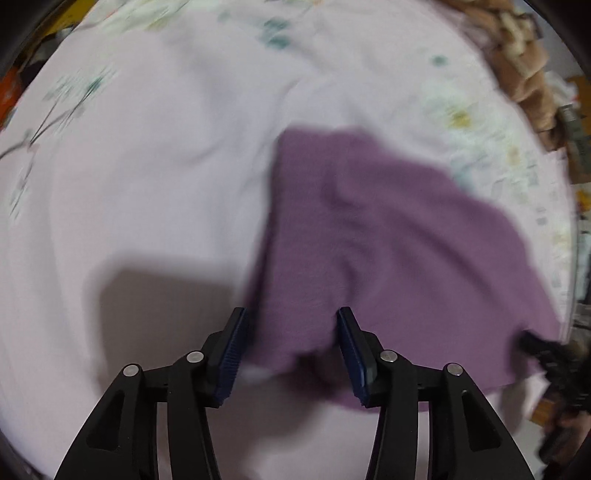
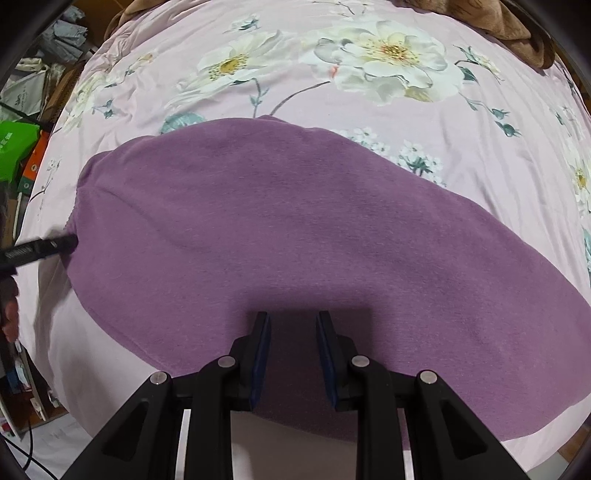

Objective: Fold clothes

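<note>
A purple garment [image 2: 295, 229] lies spread flat on the pink floral bedsheet [image 2: 369, 66]. My right gripper [image 2: 291, 315] points straight down over the garment's near part; its jaws stand a little apart, the fabric lies flat below them and nothing is pinched. My left gripper [image 1: 291, 314] hangs over the garment's [image 1: 369, 229] left edge, open, with the hem lying loose between the pads. From the right wrist view, the left gripper's fingertips [image 2: 66, 243] meet the garment's left edge. The left wrist view is blurred.
A brown blanket [image 2: 517, 22] is bunched at the bed's far right corner. Bags, boxes and a green item [image 2: 14, 147] crowd the floor left of the bed. A person's hand [image 2: 9, 306] shows at the left edge. The bed's near edge is close under my grippers.
</note>
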Demonstrator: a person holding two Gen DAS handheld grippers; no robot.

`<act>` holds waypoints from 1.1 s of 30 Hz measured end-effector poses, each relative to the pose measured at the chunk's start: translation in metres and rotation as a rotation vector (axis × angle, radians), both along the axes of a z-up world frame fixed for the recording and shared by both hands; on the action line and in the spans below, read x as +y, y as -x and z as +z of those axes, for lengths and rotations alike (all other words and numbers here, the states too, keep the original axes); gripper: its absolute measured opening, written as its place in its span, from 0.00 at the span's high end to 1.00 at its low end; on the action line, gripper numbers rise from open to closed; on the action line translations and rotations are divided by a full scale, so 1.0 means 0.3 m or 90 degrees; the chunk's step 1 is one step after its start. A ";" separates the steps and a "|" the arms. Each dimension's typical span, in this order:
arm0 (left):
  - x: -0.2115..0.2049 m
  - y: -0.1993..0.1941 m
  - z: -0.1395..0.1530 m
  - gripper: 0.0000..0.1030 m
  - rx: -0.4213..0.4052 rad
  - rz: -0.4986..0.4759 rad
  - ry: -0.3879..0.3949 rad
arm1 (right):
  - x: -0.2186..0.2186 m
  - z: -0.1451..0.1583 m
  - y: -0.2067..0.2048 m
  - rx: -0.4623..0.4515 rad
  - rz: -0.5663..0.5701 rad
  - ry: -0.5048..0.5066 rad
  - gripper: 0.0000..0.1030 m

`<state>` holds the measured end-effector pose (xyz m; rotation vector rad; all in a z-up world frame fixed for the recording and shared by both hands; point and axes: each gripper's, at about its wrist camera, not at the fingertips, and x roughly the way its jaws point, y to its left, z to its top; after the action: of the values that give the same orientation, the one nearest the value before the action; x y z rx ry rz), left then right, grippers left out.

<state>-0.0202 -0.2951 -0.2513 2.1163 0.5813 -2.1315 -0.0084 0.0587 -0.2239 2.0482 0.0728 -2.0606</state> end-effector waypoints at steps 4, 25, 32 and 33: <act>-0.021 -0.019 0.014 0.54 0.007 0.008 -0.007 | -0.009 0.001 -0.007 0.001 0.006 -0.010 0.74; 0.131 0.033 0.116 0.53 0.023 -0.115 0.218 | -0.049 -0.049 -0.075 -0.009 0.009 -0.029 0.74; 0.156 0.019 0.081 0.50 0.004 -0.133 0.225 | -0.028 -0.065 -0.030 -0.018 0.031 -0.043 0.74; 0.155 0.015 0.073 0.48 0.000 -0.134 0.222 | -0.030 -0.065 -0.029 -0.019 0.029 -0.043 0.74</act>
<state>-0.0247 -0.2486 -0.2295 2.0538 -0.0196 -2.1408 0.0005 0.0499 -0.2435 2.0953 0.1840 -2.0274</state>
